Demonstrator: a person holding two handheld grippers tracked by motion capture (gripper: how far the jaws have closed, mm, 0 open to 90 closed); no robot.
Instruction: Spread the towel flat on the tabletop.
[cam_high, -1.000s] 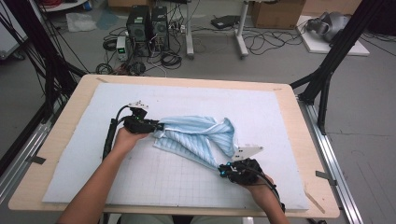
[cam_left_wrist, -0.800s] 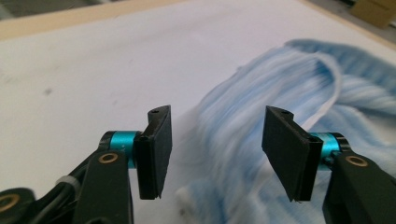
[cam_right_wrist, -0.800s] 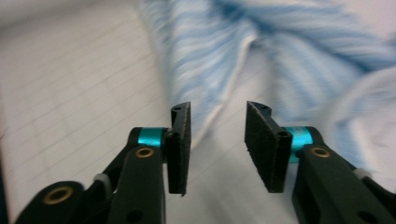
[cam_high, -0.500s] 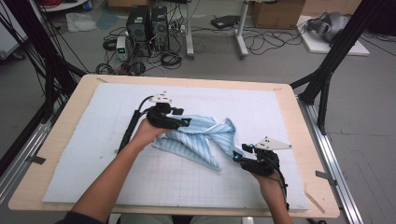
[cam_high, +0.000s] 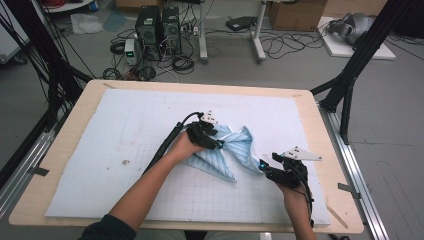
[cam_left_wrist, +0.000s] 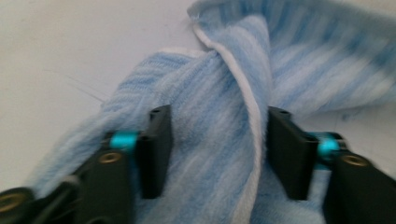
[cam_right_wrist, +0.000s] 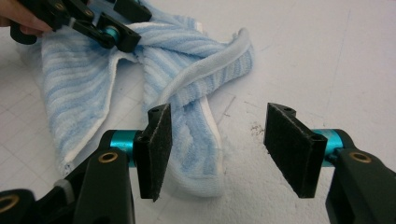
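Note:
A light blue striped towel (cam_high: 235, 150) lies bunched in the middle of the white mat (cam_high: 125, 130). My left gripper (cam_high: 220, 145) is at the towel's left side. Its jaws have just been closing, and in the left gripper view they (cam_left_wrist: 217, 154) are shut on a fold of the towel (cam_left_wrist: 215, 140) with its white hem. My right gripper (cam_high: 262, 167) is at the towel's near right end. Its jaws have just been opening. In the right gripper view it (cam_right_wrist: 217, 149) stands open, with the towel's end (cam_right_wrist: 196, 163) lying by the left pad, not pinched. Farther off is the left gripper (cam_right_wrist: 123, 28).
The mat covers most of a wooden table (cam_high: 75, 120). Black frame legs (cam_high: 350, 75) stand at the table's right and left. On the floor beyond are computer towers (cam_high: 157, 25), cables and cardboard boxes.
My left gripper has carried the towel's left part to the right, bunching the cloth. My right gripper has moved right and opened, letting go of the towel's near end.

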